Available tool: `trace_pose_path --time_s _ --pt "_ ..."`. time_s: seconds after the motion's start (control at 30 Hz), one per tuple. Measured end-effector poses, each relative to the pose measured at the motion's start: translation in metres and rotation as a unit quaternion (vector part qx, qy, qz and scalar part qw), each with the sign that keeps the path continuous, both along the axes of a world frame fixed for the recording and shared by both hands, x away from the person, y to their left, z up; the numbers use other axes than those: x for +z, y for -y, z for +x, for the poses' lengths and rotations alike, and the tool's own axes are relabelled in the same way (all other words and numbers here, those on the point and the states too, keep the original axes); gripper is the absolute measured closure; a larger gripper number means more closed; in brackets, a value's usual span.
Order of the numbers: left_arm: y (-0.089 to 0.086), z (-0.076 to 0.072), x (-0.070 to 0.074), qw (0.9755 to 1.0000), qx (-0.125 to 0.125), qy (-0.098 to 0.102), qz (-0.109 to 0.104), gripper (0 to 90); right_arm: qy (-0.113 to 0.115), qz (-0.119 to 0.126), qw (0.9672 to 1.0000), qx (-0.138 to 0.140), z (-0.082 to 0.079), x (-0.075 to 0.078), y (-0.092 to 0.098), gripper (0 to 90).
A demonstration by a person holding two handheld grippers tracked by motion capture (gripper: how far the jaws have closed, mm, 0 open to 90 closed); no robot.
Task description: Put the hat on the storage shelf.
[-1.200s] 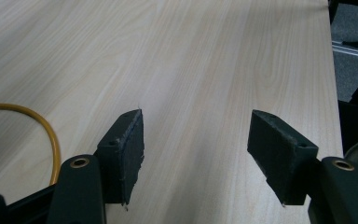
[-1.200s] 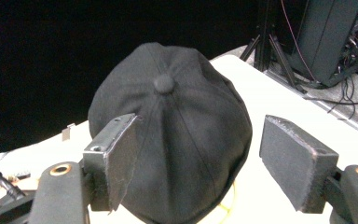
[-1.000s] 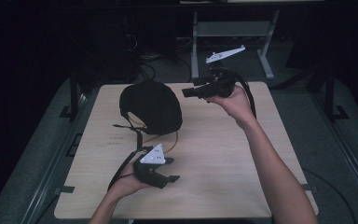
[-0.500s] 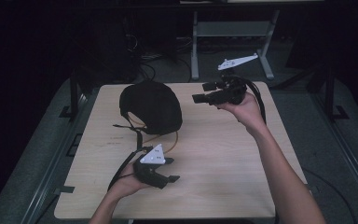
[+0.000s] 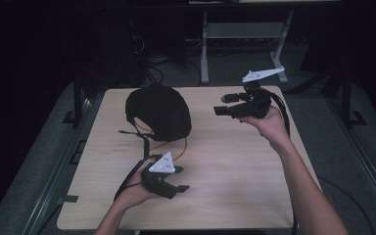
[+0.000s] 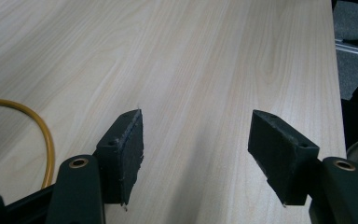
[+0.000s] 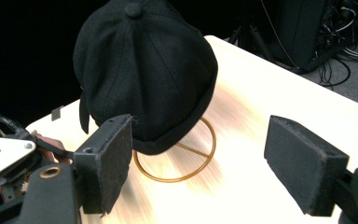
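- The black cap [image 5: 159,111] sits on a yellow wire stand [image 7: 177,161] at the far left part of the tabletop [image 5: 235,166].
- The right tool [image 5: 221,104] is held above the far right part, pointing at the cap from its right and well apart from it; its jaws stand apart, have just been opening, and hold nothing.
- The left tool [image 5: 180,179] lies low at the near edge, just in front of the cap, jaws apart over bare wood, with the stand's ring beside it.
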State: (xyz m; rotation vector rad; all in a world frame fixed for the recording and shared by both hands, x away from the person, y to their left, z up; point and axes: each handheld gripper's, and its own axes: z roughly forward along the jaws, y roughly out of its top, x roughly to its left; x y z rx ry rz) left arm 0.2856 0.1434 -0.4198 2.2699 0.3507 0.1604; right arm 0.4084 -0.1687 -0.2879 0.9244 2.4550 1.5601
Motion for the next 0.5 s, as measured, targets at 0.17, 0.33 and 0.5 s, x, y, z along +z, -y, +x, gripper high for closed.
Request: trace_pose_path --time_s 0.17,0.33,0.5 --pt "0.0 0.001 0.0 1.0 -0.001 0.002 0.002 35.4 -0.004 0.002 1.0 -0.006 -0.004 -0.007 0.009 22.5" --pt "0.0 0.0 0.0 1.0 0.0 0.0 0.002 35.2 -0.007 0.004 0.9999 -0.012 -0.009 -0.015 0.02 22.1" --pt "0.0 0.0 0.0 1.0 0.002 -0.002 0.001 35.3 -0.012 0.004 0.9998 -0.015 -0.013 -0.02 0.028 21.4"
